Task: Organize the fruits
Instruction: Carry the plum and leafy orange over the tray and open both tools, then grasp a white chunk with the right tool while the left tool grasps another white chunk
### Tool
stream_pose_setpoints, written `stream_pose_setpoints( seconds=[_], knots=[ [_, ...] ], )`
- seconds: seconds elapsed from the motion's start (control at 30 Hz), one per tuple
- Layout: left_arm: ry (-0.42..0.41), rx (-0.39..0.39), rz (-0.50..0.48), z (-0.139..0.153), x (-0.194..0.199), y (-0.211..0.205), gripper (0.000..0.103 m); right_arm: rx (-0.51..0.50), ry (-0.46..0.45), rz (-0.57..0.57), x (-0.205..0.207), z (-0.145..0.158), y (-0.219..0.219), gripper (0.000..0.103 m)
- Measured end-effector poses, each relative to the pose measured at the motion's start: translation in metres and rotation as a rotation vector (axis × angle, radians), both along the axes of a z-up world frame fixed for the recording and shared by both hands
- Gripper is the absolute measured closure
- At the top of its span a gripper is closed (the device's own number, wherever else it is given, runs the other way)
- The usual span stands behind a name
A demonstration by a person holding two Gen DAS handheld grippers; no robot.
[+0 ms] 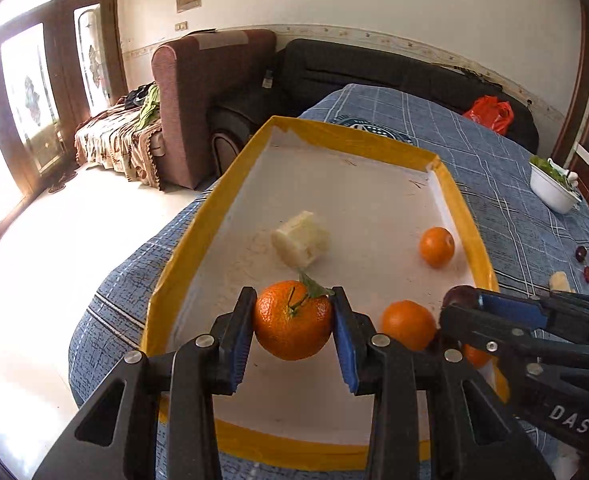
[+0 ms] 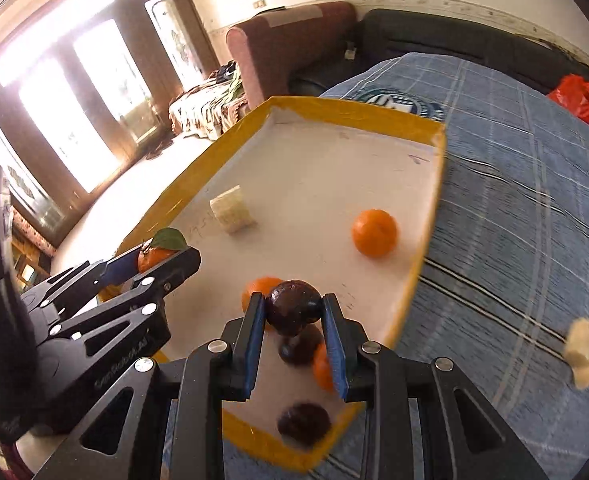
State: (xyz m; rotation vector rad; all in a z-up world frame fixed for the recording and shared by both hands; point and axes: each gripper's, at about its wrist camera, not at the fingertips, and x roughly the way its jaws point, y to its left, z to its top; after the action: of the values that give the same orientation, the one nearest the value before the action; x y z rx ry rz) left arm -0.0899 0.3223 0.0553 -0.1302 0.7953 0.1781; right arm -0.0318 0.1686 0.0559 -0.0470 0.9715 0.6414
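Note:
A white tray with a yellow rim (image 1: 230,184) (image 2: 422,256) lies on the blue checked cloth. My left gripper (image 1: 293,320) is shut on a leafy tangerine (image 1: 292,320) and holds it above the tray's near left part; it also shows in the right wrist view (image 2: 154,258). My right gripper (image 2: 294,312) is shut on a dark plum (image 2: 293,306) above the tray's near right corner. In the tray lie a pale banana piece (image 1: 301,239) (image 2: 232,211), loose oranges (image 1: 437,246) (image 1: 408,324) (image 2: 374,232) and dark plums (image 2: 304,424) (image 2: 300,346).
On the cloth right of the tray lie small dark fruits (image 1: 581,253) and banana pieces (image 1: 559,281) (image 2: 581,350). A white bowl of greens (image 1: 552,190) and a red bag (image 1: 490,114) stand farther back. Sofas (image 1: 214,96) stand beyond the table's edge.

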Motion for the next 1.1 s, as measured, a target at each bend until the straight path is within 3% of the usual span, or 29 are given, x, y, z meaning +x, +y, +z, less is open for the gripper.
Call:
stream_pose_setpoints(
  seconds=[0.07, 0.13, 0.33, 0.57, 0.7, 1.1],
  knots=[
    [-0.004, -0.003, 0.016, 0.000, 0.001, 0.006, 0.064, 0.001, 0.007, 0.005, 0.005, -0.004, 0.008, 0.070],
    [-0.016, -0.007, 0.030, 0.002, 0.000, 0.013, 0.050, 0.010, 0.001, 0.008, 0.008, -0.004, 0.014, 0.070],
    [-0.052, 0.001, 0.054, 0.012, -0.006, 0.017, 0.036, 0.011, 0.021, 0.008, 0.020, -0.010, 0.026, 0.069],
    [-0.068, 0.007, 0.071, 0.024, -0.012, 0.022, 0.030, 0.046, 0.013, 0.006, 0.020, -0.002, 0.027, 0.068],
    [-0.076, 0.017, 0.083, 0.030, -0.016, 0.020, 0.025, 0.065, -0.008, -0.014, 0.017, 0.009, 0.018, 0.060],
    [-0.136, 0.032, 0.031, 0.060, -0.041, -0.013, 0.023, 0.108, -0.044, -0.065, -0.012, 0.031, -0.020, 0.052]
  ],
)
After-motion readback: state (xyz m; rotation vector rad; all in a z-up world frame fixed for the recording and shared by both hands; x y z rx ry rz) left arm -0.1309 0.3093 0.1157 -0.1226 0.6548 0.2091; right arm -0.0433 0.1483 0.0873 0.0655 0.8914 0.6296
